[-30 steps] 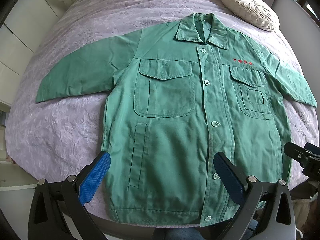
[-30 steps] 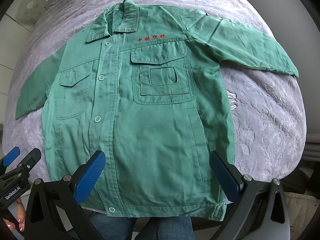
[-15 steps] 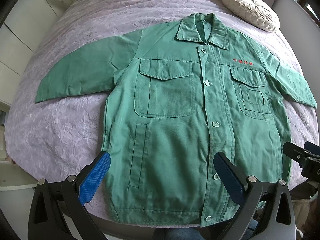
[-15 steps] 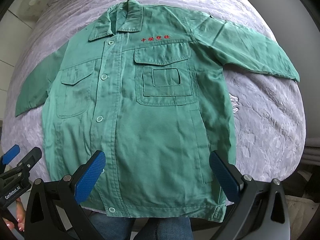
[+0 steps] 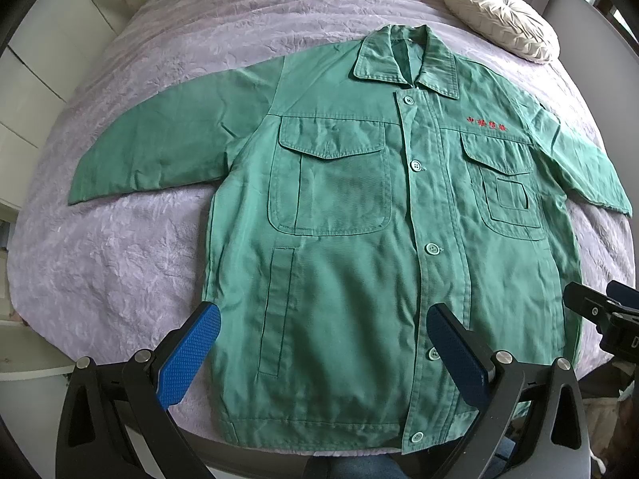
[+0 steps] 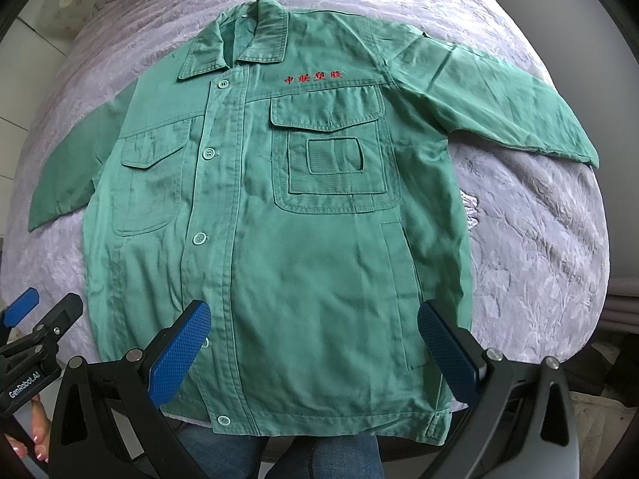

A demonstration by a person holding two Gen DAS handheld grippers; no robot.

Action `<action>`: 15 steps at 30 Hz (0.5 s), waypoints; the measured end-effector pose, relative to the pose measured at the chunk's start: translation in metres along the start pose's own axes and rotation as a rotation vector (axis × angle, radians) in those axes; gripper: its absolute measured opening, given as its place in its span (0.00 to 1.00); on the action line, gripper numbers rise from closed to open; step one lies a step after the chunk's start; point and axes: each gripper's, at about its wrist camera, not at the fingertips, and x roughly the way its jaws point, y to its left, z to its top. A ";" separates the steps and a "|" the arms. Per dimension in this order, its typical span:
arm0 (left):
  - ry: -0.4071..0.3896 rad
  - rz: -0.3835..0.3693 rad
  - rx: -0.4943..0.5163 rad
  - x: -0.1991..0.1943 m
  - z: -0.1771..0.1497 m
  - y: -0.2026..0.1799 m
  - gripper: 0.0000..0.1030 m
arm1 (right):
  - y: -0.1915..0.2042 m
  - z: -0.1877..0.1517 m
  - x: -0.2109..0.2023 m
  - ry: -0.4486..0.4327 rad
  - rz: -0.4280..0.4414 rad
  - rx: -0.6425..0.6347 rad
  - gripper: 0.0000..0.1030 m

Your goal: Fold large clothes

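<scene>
Green work jacket (image 5: 343, 247) laid front-up and buttoned on a lilac bedspread (image 5: 120, 263), filling the centre of both wrist views, collar toward the top of the frame and hem at the bottom edge, just above the grippers. The left gripper (image 5: 319, 353) and the right gripper (image 6: 315, 349) both hang above the hem with their blue-padded tongs spread wide and nothing between them; neither touches the cloth. Probable failure modes from this stage: a pinch taken at the hem may catch only the top layer of the doubled cloth, so that front and back separate when lifted; a pinch that also gathers the crinkled bedspread would drag the bedding with the fold; and the long sleeves, spread toward the upper left and right of each frame, may trail or bunch if the body is folded before they are brought in. The hem lies close to the near edge of the bed, so a pull toward the bottom of the frame could slide the jacket off. The cloth appears a fairly stiff woven twill, lightly creased, with two flapped chest pockets, red embroidered characters (image 6: 313, 77) above one of them, and a row of pale green buttons down the placket. A cream cushion (image 5: 503, 22) lies beyond the collar at the upper right of the left view.
</scene>
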 end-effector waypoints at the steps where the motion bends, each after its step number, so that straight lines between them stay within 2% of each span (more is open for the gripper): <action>1: 0.000 0.000 -0.001 0.000 0.000 0.000 1.00 | 0.001 0.001 0.000 0.001 -0.001 0.000 1.00; 10: 0.008 -0.026 -0.017 0.009 0.003 0.012 1.00 | 0.004 0.007 0.005 -0.002 -0.001 0.009 1.00; 15: 0.002 -0.126 -0.109 0.024 0.012 0.048 1.00 | 0.017 0.011 0.008 -0.048 0.029 -0.037 1.00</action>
